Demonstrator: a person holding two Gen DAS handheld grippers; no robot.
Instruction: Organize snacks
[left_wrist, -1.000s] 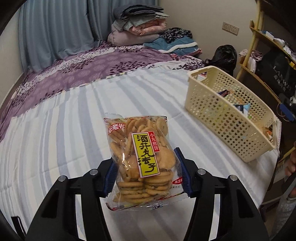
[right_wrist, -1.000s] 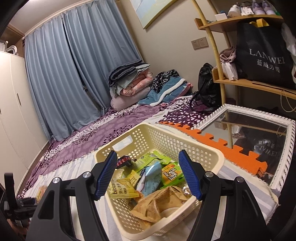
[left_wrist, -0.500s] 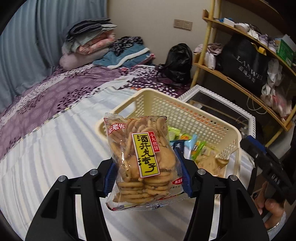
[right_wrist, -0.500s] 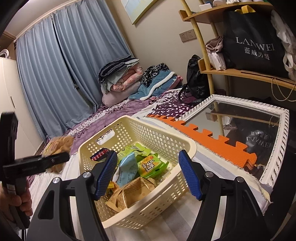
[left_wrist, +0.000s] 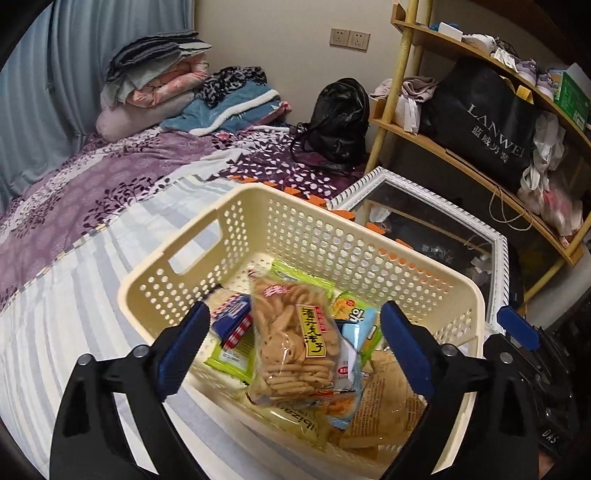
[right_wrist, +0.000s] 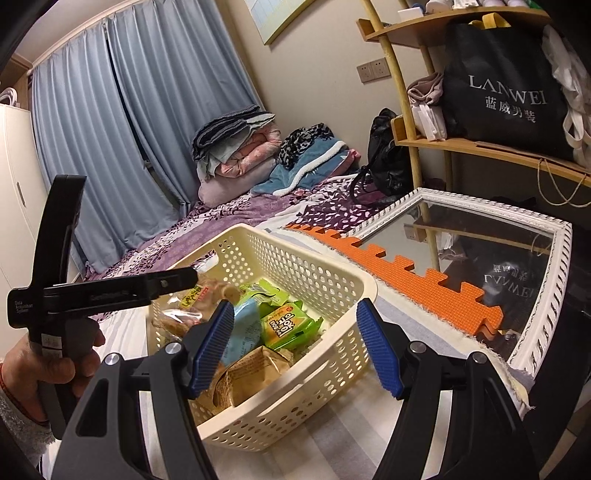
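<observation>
A cream perforated basket stands on the striped sheet and holds several snack packets. A clear bag of round biscuits with a yellow label lies free on top of them. My left gripper hovers over the basket with its jaws opening wide, both pads clear of the bag. In the right wrist view the same left gripper, held by a hand, reaches in from the left above the biscuit bag. My right gripper is open and empty at the near side of the basket.
A white-framed mirror and an orange foam mat lie right of the basket. Behind them stands a wooden shelf with a black bag. Folded bedding and a black backpack sit at the far wall.
The left gripper swung right with the biscuit bag until it was over the basket, then its jaws spread and the bag dropped onto the other snacks. The right gripper barely moved.
</observation>
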